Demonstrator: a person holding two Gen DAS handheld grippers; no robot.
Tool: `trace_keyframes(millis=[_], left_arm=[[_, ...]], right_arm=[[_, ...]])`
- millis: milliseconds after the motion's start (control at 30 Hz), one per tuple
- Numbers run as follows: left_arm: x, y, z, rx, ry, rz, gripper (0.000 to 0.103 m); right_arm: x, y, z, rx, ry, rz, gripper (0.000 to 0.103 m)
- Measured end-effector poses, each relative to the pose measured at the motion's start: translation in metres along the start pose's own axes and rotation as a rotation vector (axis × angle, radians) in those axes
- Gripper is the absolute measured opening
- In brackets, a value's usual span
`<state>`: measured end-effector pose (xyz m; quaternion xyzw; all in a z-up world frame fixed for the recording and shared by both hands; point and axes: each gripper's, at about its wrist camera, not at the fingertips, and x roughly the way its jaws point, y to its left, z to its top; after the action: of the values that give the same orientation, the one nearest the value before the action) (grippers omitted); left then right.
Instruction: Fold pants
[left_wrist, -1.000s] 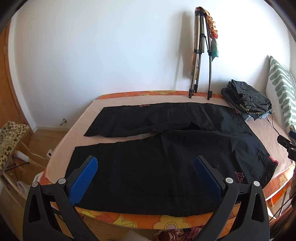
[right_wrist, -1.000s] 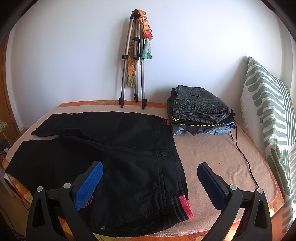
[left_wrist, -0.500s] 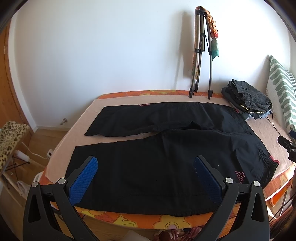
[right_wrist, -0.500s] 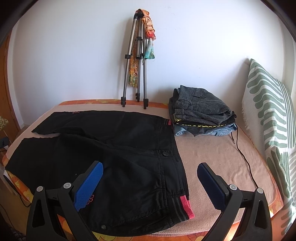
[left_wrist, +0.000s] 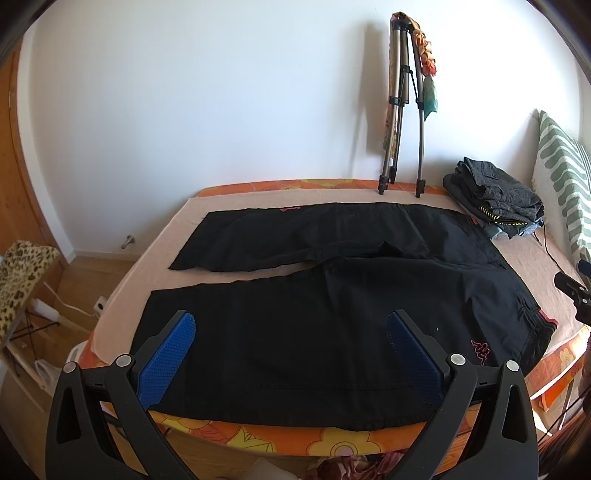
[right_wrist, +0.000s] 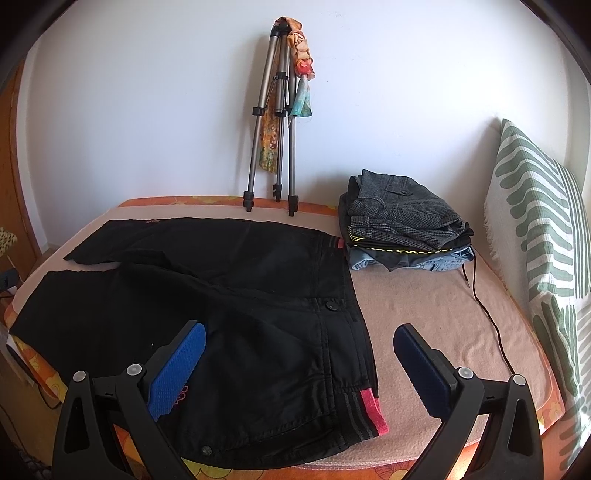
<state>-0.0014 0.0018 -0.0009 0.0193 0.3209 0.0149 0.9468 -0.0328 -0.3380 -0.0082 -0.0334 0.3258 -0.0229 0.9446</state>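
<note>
Black pants (left_wrist: 332, 302) lie spread flat on the bed, legs apart and pointing left, waistband with a pink and grey band at the right (right_wrist: 365, 410). My left gripper (left_wrist: 291, 332) is open and empty, hovering above the near leg at the bed's front edge. My right gripper (right_wrist: 299, 347) is open and empty, hovering above the waist end of the pants (right_wrist: 258, 314). Part of the right gripper shows at the right edge of the left wrist view (left_wrist: 574, 291).
A stack of folded clothes (right_wrist: 402, 229) sits at the back right of the bed (right_wrist: 443, 325). A tripod (right_wrist: 277, 133) with scarves leans on the wall. A green-striped pillow (right_wrist: 546, 240) stands at the right. A black cable (right_wrist: 487, 317) trails over the blanket. A leopard-print stool (left_wrist: 22, 273) stands left.
Both grippers have drifted slightly; the views shift a little to the right. The pants have not moved and both grippers stay open.
</note>
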Motion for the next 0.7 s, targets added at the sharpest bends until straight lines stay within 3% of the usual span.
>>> trace_keyframes(millis=[500,700], left_arm=[[0.003,0.008,-0.001,-0.011,0.004,0.017,0.103],[0.004,0.022,-0.004,-0.01,-0.004,0.036,0.103]], right_arm=[[0.001,0.006,-0.002,-0.04,0.014,0.016,0.103],[0.005,0.012,-0.008,-0.092,0.04,0.059,0.103]])
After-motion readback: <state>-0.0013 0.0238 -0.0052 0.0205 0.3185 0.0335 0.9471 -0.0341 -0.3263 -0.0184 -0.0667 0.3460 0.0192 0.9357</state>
